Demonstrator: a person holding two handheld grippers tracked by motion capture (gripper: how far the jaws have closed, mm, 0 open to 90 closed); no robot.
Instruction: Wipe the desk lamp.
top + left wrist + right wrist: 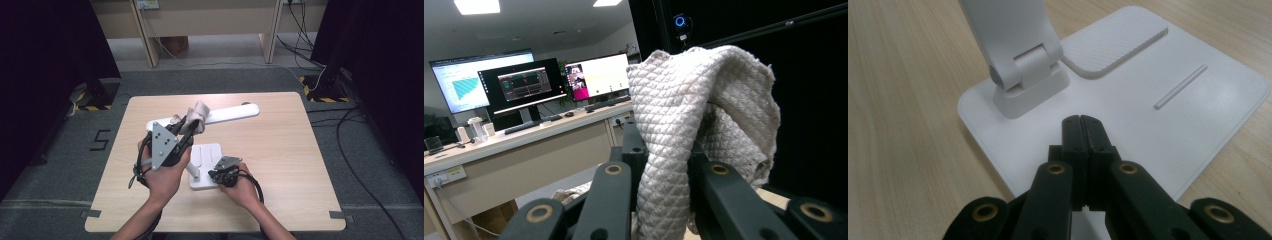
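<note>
Wiping a white desk lamp (215, 116) lying across the table (280, 150). Lamp base (1158, 115) pinned flat under right gripper (1081, 122), jaws closed, empty. Cloth (684, 115) clamped in left gripper (187, 127), raised at the lamp arm. Next, probably: lowering cloth, rubbing lengthwise.

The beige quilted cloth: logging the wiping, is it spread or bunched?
Bunched: the beige quilted cloth hangs in folds, clamped by the left gripper.
</note>
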